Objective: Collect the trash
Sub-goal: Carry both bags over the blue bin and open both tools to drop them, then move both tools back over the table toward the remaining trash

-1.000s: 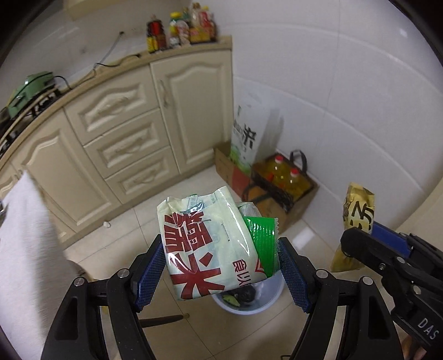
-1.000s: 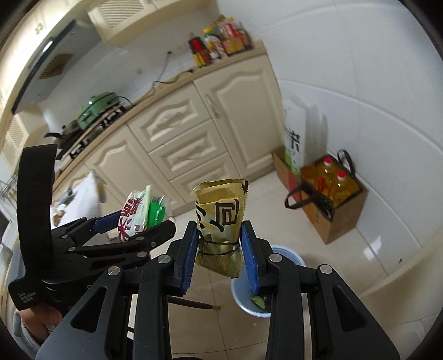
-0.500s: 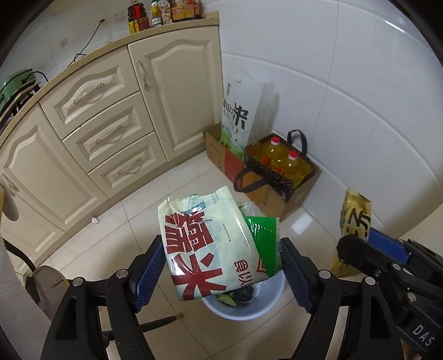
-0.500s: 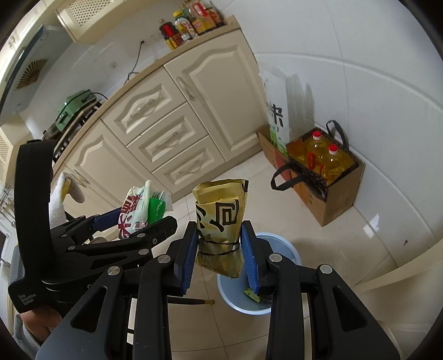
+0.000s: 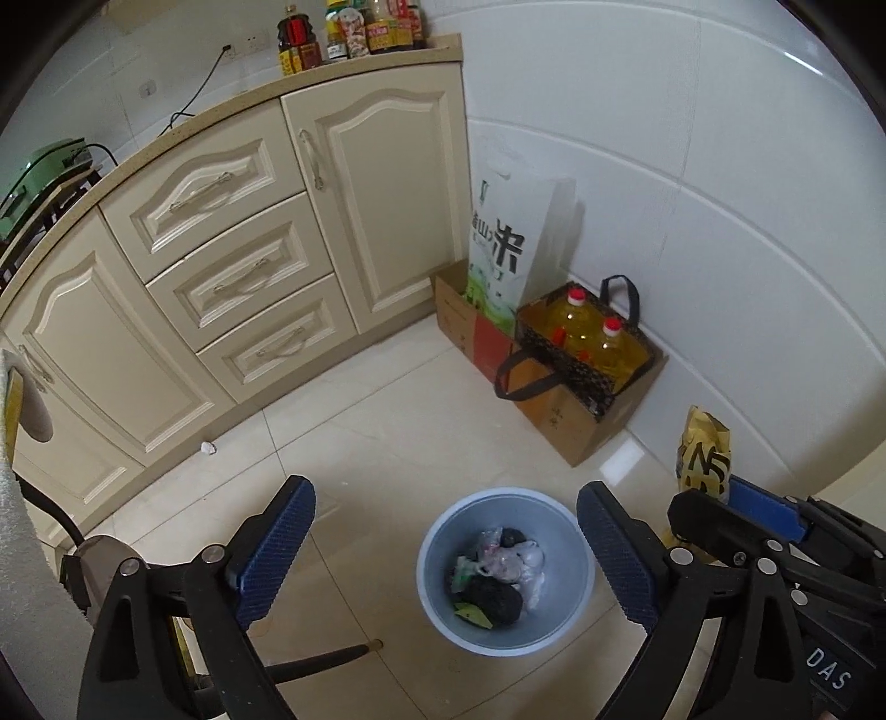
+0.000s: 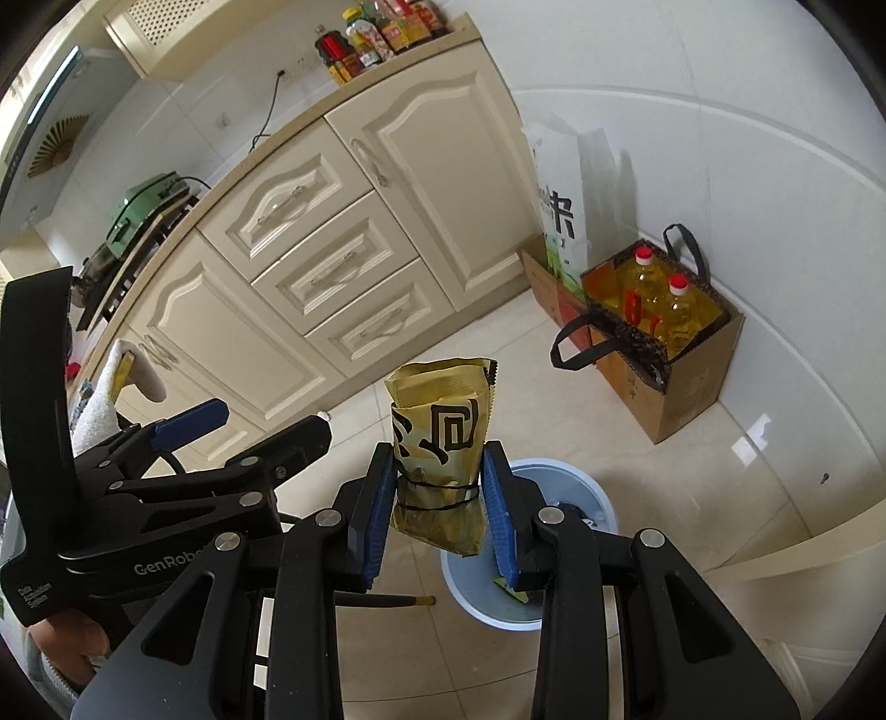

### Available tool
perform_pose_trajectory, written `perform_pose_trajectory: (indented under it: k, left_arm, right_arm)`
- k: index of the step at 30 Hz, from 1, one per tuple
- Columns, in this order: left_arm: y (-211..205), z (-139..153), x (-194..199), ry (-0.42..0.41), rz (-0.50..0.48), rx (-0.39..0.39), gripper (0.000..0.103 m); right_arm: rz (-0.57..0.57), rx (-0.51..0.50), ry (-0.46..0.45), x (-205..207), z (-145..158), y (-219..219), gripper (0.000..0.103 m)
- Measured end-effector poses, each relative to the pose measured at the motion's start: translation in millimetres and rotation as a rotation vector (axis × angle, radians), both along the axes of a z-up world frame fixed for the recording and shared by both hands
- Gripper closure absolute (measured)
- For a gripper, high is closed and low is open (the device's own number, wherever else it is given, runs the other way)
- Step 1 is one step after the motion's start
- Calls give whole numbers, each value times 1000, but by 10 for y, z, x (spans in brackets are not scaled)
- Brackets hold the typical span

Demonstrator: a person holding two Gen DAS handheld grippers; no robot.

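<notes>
Gold packet [image 6: 440,443] sits clamped upright between our right gripper [image 6: 440,518] jaws, above the bin [image 5: 506,570]; our left gripper [image 5: 443,554] jaws gape empty.

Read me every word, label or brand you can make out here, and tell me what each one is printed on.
"GenRobo", cut off: left tool body.
"DAS": right tool body.
"米", beside smaller "金山": white rice bag.
"回", in large black print: gold snack bag held in the right tool.
Bottle labels on the counter: too small to read.
Oil bottle labels: unreadable.
</notes>
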State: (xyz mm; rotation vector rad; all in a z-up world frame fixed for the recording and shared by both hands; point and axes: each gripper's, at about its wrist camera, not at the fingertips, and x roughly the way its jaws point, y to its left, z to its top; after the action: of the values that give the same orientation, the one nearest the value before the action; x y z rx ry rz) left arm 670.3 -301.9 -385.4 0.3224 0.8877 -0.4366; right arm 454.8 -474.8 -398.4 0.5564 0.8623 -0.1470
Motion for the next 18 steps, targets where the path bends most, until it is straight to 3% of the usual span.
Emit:
perform_pose_trajectory:
  k: [9,10,11,14,18]
  left_arm:
    - [82,127,-97,-33,39,6,9]
    - [100,147,-105,-34,42,5,9]
    - [99,174,-125,-36,49,3,9]
    - [190,256,-156,-31,68,-19,9]
    - [299,427,-267,-51,68,-25,9]
  right_arm:
    - [5,0,-23,129,45,66,69]
    - [-2,-8,-30,138,64,74,66]
    - [-7,-12,-32,150,80,80,57]
    - [-22,-28,-40,151,163,97,42]
    - [-13,-48,-60,122,353,180,35]
